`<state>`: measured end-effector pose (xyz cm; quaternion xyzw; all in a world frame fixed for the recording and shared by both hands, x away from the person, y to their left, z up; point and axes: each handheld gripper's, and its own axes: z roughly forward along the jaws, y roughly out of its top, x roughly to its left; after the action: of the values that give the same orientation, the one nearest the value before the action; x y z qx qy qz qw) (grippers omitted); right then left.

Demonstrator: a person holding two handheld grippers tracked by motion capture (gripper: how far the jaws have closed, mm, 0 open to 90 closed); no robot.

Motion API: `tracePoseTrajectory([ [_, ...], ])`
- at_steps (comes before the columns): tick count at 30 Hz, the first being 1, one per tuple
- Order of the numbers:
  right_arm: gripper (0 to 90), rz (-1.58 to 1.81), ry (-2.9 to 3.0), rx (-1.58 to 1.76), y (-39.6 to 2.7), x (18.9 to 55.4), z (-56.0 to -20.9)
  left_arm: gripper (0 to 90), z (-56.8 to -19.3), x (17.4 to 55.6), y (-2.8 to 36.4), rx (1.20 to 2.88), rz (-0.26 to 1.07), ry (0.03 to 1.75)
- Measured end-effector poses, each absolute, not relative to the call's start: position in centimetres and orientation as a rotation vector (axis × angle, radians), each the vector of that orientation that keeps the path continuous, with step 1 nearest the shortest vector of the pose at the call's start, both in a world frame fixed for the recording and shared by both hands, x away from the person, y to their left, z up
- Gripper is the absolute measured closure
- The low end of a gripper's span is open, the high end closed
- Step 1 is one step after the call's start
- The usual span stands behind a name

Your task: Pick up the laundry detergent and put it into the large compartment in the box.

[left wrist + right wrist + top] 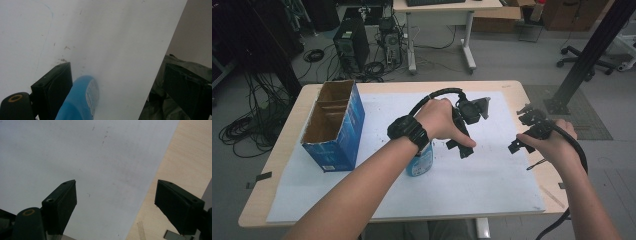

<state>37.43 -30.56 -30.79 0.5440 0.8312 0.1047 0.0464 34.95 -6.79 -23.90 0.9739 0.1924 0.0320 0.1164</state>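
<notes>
The translucent blue plastic bottle with a pale printed label (421, 162) lies near the front middle of the white paper sheet (492, 185) that covers the light wooden table (282, 155), partly hidden under the person's left wrist; in the high view its long axis runs roughly front to back, and which end carries the cap cannot be told. In the left gripper view the bottle (80, 100) lies between the jaws, close against the left one, with a wide gap to the other jaw, so the left gripper (464, 145) stands wide open around the bottle without pressing it. The right gripper (524, 135), well to the right of the bottle near the sheet's right edge, has its jaws spread wide over bare paper and table, gripping nothing. Left of the bottle, just beside the forearm, stands the blue cardboard box with an open top (334, 125); brown partitions divide it into compartments, and no contents are visible inside. Beyond the table, a black computer tower (351, 47) and coiled black cables (242, 130) occupy the grey floor.
</notes>
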Motion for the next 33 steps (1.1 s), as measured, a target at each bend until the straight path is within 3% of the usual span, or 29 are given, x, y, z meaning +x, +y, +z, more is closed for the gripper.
tracePoseTrajectory([
  [33,17.4,0.310,2.551,1.660,-30.3,37.5,-31.3,9.9,-22.5,36.5,-3.8,2.813,0.113,0.646],
])
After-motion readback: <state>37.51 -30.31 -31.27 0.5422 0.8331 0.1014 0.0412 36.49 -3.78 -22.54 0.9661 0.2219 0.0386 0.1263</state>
